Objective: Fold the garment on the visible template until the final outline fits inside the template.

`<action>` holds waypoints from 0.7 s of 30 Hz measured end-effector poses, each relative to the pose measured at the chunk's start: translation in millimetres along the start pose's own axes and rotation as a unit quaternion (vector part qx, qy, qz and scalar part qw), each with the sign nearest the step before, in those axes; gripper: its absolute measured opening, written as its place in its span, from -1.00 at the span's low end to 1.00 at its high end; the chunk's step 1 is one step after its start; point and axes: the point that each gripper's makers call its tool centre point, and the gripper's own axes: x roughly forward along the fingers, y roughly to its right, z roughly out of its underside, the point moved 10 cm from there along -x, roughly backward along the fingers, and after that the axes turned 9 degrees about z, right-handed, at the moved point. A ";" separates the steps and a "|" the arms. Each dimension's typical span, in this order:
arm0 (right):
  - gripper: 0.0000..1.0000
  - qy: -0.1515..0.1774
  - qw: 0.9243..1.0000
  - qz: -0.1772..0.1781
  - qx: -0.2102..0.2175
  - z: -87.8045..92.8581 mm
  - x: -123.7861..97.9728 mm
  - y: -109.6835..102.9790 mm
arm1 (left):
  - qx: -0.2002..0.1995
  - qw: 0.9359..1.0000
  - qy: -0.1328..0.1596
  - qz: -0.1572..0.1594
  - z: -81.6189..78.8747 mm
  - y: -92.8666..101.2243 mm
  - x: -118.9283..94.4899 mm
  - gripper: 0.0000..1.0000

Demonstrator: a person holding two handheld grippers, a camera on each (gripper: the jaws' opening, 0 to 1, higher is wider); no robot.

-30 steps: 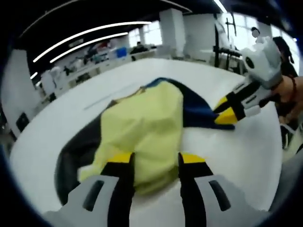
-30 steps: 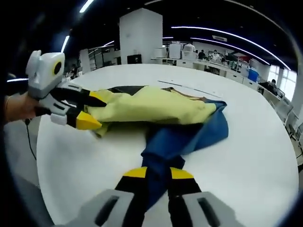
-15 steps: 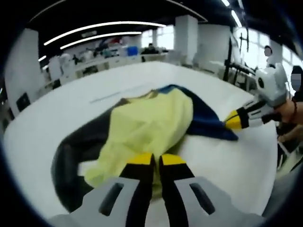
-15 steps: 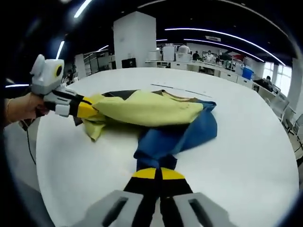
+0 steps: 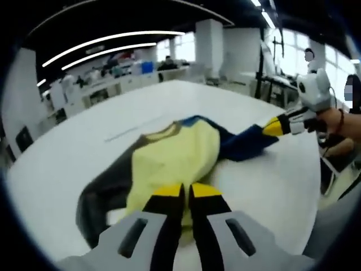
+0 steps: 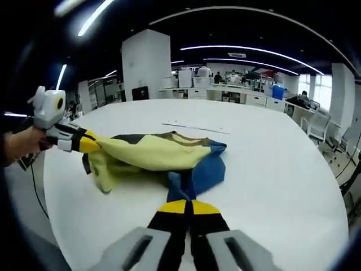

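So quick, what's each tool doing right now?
Left tool: closed on the garment's yellow part.
Right tool: closed on its blue part.

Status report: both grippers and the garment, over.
Left gripper shut on yellow part. Right gripper shut on blue part. Garment bunched on table, not folded. Nothing in the way.

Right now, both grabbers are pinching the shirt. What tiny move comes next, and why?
Probably carry both pinched edges across together. The left gripper is shut on the garment's yellow edge, the right gripper on its blue edge, and it lies bunched on the table.
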 end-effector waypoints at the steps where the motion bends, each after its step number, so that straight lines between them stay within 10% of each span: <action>1: -1.00 0.002 1.000 0.004 0.003 -1.2 -2.4 3.0 | 0.001 1.000 0.001 0.002 -1.5 0.7 -1.0 -0.98; 21: -1.00 0.008 0.994 0.104 0.017 -14.7 -40.5 83.6 | -0.007 1.000 0.007 -0.021 -16.7 -31.7 3.7 -1.00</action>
